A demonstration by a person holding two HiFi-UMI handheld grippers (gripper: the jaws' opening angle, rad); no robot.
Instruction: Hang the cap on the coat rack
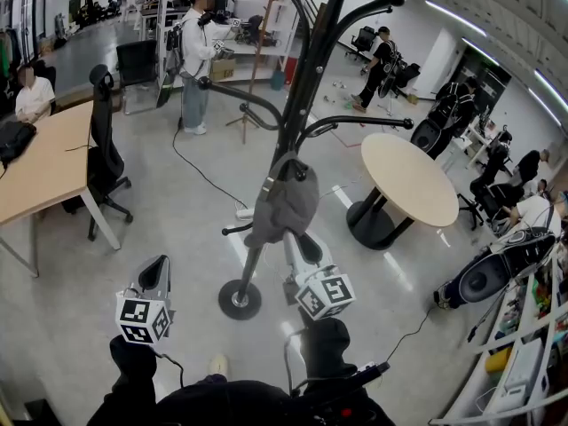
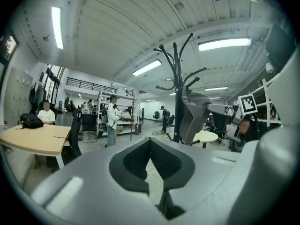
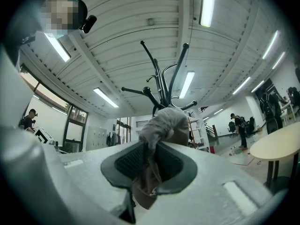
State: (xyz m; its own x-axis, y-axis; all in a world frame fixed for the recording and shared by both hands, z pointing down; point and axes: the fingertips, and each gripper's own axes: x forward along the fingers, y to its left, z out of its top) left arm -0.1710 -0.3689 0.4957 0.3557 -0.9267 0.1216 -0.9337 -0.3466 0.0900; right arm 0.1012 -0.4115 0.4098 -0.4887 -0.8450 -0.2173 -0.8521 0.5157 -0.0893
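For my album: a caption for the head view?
Right gripper pinches grey cap draped on black coat rack; left gripper empty.

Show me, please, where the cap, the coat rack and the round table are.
cap (image 1: 286, 204): head view, on its grey crown.
coat rack (image 1: 312, 65): head view, on its black pole.
round table (image 1: 410, 183): head view, on its bare top.

Soft, matt grey cloth cap (image 1: 286, 204) on a smooth, glossy black metal coat rack (image 1: 306, 78). The polished grey floor (image 1: 177, 229) gleams. The round tabletop (image 1: 408, 180) is pale matt wood.
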